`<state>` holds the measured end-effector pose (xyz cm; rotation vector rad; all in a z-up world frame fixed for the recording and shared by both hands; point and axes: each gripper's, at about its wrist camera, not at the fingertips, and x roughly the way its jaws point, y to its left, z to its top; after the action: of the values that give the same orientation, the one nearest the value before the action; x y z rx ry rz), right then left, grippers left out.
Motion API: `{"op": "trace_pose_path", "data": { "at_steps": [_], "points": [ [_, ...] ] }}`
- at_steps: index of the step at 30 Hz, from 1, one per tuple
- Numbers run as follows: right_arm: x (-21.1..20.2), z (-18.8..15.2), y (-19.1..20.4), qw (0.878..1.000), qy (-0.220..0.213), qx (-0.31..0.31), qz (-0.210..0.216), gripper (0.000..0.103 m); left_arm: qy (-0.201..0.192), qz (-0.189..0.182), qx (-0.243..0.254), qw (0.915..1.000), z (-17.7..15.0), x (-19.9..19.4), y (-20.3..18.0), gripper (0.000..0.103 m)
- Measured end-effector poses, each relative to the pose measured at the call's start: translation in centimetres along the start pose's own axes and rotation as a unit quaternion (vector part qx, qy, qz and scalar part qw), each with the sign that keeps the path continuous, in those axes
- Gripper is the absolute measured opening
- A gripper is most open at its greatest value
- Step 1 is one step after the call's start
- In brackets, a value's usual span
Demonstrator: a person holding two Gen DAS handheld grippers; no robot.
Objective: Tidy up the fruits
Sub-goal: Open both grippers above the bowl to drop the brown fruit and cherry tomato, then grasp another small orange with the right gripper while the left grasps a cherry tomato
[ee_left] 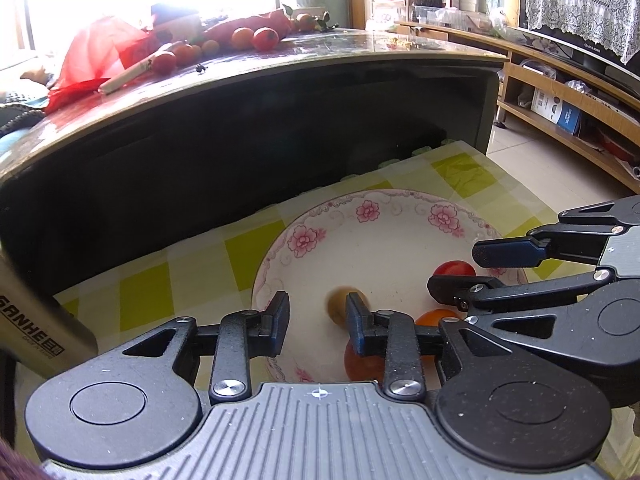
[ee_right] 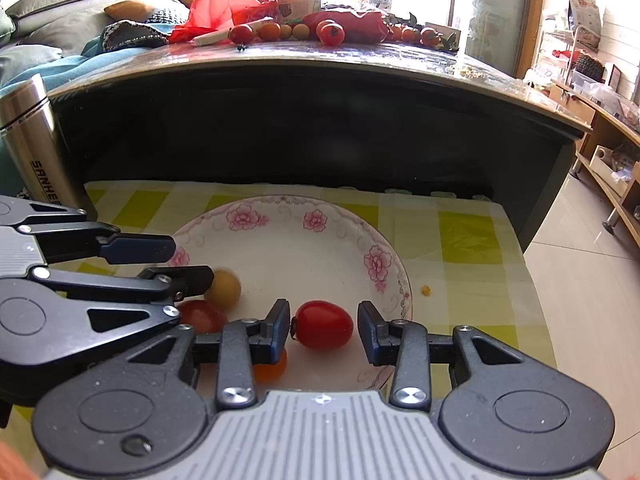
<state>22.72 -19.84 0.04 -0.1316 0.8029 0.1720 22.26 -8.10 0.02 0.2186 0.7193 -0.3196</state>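
At your far left stands a steel flask (ee_right: 34,148) marked SANHEE, on the yellow checked cloth (ee_right: 468,240). A small yellow crumb (ee_right: 426,290) lies on that cloth, right of centre. On the dark far worktop (ee_right: 360,60) you see a red plastic bag (ee_right: 224,4). A wooden shelf unit (ee_left: 568,92) runs along the right wall.

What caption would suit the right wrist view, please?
Open right tool over a red cherry tomato in the floral white ceramic plate.
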Motion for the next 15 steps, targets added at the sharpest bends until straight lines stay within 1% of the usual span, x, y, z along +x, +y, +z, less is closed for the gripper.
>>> {"op": "trace_pose_path", "data": {
  "at_steps": [5, 15],
  "points": [
    [-0.8, 0.4, -0.3, 1.000, -0.011, 0.009, -0.001, 0.043, -0.008, 0.002, 0.000, 1.0000, 0.1, -0.8, 0.2, 0.045],
    [-2.6, 0.9, -1.1, 0.999, -0.026, 0.030, -0.006, 0.043, -0.018, 0.003, -0.005, 0.9998, 0.2, -2.5, 0.5, 0.047]
  ]
}}
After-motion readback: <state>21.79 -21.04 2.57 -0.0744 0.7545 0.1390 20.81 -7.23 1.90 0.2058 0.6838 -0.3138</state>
